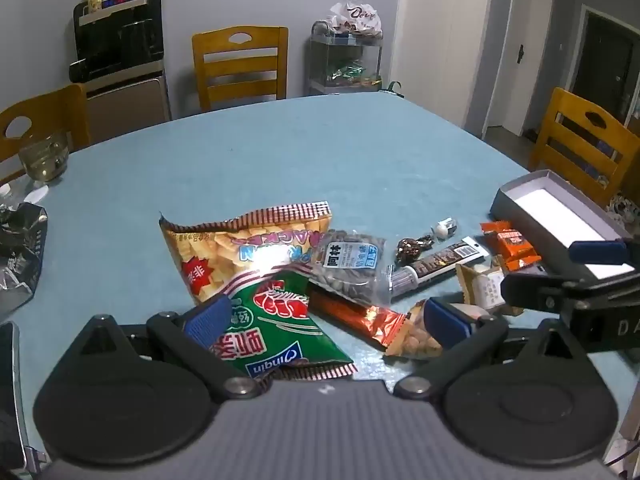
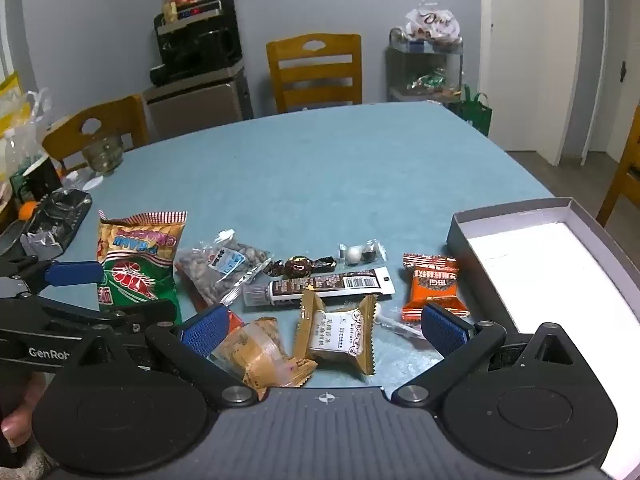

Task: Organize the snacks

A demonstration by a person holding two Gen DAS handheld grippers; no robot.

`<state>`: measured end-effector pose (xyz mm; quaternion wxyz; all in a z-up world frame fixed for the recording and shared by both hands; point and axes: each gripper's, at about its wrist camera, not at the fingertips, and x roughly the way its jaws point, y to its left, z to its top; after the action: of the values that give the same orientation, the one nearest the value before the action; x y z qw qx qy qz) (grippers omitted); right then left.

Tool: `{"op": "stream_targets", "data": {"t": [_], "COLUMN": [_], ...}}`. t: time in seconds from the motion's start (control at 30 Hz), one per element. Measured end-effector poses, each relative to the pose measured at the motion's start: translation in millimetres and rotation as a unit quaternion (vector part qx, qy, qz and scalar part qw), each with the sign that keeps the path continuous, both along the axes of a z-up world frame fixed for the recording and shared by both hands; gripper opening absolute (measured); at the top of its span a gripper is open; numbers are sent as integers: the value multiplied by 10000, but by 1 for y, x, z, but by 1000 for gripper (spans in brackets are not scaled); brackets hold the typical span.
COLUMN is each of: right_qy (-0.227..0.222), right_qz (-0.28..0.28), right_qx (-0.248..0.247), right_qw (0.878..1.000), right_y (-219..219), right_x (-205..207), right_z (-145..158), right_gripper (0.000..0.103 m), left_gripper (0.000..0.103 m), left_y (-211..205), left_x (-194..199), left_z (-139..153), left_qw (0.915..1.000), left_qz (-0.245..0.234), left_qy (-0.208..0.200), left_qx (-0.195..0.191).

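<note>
Left wrist view: left gripper (image 1: pixel 326 322) jaws apart over prawn cracker bag (image 1: pixel 256 276). Right gripper (image 2: pixel 324 330) jaws apart; grey box (image 2: pixel 520 216) at two o'clock.

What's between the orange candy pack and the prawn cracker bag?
In the right wrist view: a seed bag, a dark wrapped candy and a long brown bar on the table.

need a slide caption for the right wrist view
Open right tool hovers over wrapped snacks on the blue table, an empty grey box at right.
</note>
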<state>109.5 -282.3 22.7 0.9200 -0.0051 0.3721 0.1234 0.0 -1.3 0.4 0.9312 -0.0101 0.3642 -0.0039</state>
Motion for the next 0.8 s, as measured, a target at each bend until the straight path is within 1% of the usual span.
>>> {"op": "stream_targets", "data": {"t": [0.03,0.07,0.1,0.17,0.2,0.3,0.8], "right_qy": [-7,37,86,163,105,-40,78], "right_qz": [7,18,31,30,-21,-101,-48], "right_qx": [3,54,112,224,295,211,226], "right_qw": [10000,10000,9999,9996,9995,9997,9997], "right_y": [0,-1,-3,-6,-11,-7,-5], "right_x": [1,2,5,11,10,1,2], "right_z": [0,0,0,-1,0,1,-7], "right_gripper": [103,103,103,103,103,103,103], "left_gripper": [103,103,103,103,103,103,103], "left_y": [-2,2,4,8,10,1,3], "left_x": [0,0,-1,-4,-5,-3,0], "left_z": [0,1,1,4,4,3,1], "left_qw": [10000,9997,9995,9996,9996,9999,9997], "left_qz": [-32,31,51,53,54,59,120], "left_qy": [-4,-60,-75,-77,-74,-62,-79], "left_qx": [7,-234,-298,-266,-260,-121,-172]}}
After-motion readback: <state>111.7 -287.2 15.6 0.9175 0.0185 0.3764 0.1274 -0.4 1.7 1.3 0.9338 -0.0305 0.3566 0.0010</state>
